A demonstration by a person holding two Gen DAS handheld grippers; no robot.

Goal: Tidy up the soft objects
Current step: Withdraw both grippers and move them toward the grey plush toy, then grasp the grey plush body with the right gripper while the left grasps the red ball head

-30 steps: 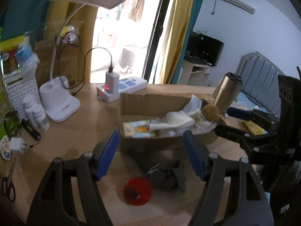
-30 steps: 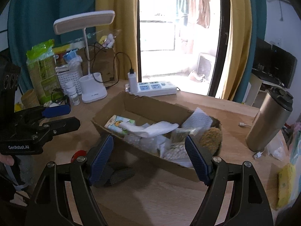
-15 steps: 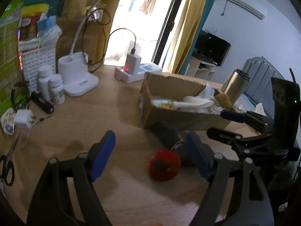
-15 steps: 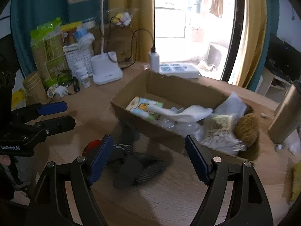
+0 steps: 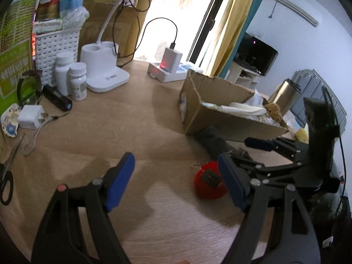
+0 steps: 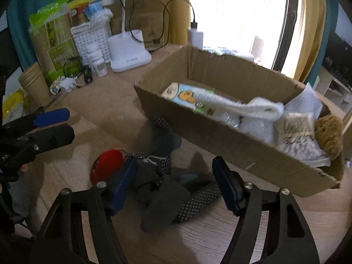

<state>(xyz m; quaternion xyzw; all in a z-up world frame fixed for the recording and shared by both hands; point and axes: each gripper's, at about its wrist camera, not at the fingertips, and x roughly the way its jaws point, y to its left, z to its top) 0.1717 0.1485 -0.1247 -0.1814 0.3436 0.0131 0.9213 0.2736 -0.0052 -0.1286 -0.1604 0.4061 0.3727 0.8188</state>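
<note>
Left wrist view: my left gripper [image 5: 176,180] has just been opening, its jaws spread over bare tabletop [image 5: 132,132]; the red pouch [image 5: 209,181] lies at the right jaw.

Right wrist view: my right gripper [image 6: 173,183], nearer, has just been closing, jaws spread astride the grey gloves [image 6: 167,189], low centre, slanting toward the box [image 6: 231,136].

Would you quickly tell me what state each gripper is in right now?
Left gripper: open, holding nothing, over bare table.
Right gripper: open, jaws just closing around the dark socks, not yet gripping.
</note>
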